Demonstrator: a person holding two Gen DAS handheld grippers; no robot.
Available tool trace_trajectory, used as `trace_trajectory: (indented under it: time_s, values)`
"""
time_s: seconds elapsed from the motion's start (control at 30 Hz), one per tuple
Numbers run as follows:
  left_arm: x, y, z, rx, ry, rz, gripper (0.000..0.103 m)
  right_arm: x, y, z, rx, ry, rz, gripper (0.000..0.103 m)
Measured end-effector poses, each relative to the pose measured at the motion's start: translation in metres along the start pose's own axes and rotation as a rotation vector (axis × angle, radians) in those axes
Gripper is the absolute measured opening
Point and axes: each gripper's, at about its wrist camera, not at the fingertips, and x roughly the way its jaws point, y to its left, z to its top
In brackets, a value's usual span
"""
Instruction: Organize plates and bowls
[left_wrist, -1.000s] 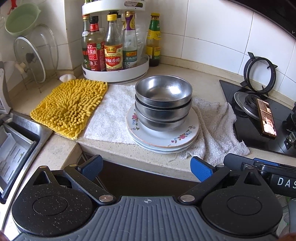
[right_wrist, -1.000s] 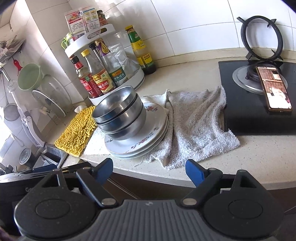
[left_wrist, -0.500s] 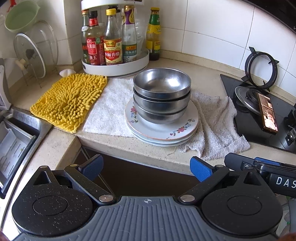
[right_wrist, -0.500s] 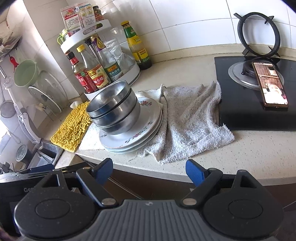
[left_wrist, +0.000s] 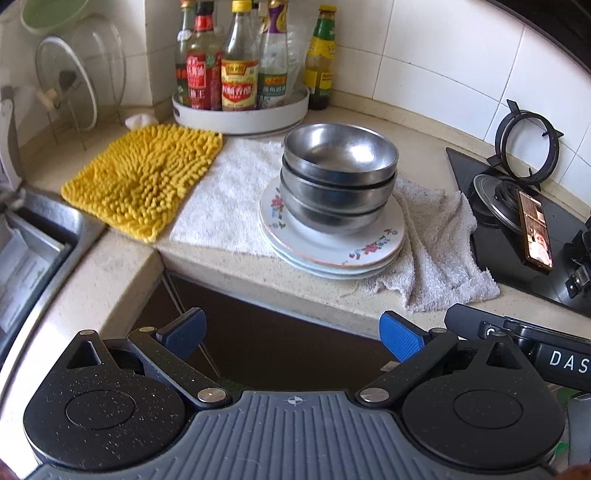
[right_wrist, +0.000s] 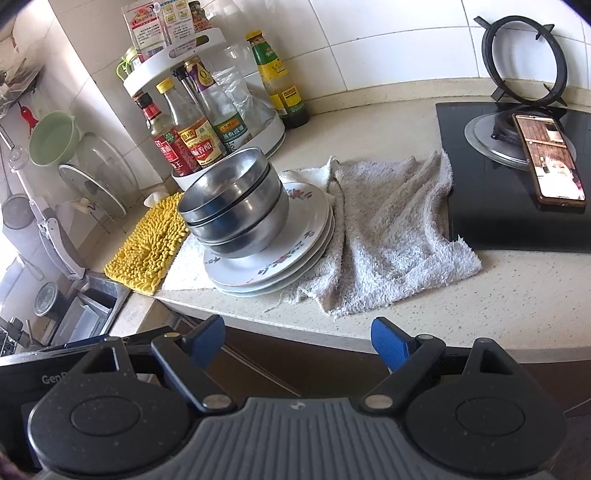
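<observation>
Both grippers, left (left_wrist: 291, 334) and right (right_wrist: 297, 338), jaws spread and empty, hang off the counter's near edge; bowls (left_wrist: 338, 177) nested on stacked plates (left_wrist: 332, 245) sit on towels, between yellow mat (left_wrist: 144, 181) and stove (left_wrist: 524, 229).

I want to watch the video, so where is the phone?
The phone lies screen-up on the black stove, resting against the burner, at the right of both views, right of the grey towel.
</observation>
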Motion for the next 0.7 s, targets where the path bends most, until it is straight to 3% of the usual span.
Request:
trace_trajectory:
  time_s: [0.27,0.5,0.7]
  values:
    - [0.001,0.0,-0.004,-0.007,0.007,0.009,0.101,0.001,0.003,-0.002,0.014,0.024,0.032,0.101]
    - [-0.004,-0.007,-0.005,0.032,-0.017,0.055,0.1,0.0,0.001,-0.003,0.005,0.022,0.024,0.101]
    - [-0.01,-0.006,-0.005,0.024,-0.042,0.045,0.099,0.0,0.0,-0.003,0.009,0.018,0.013,0.103]
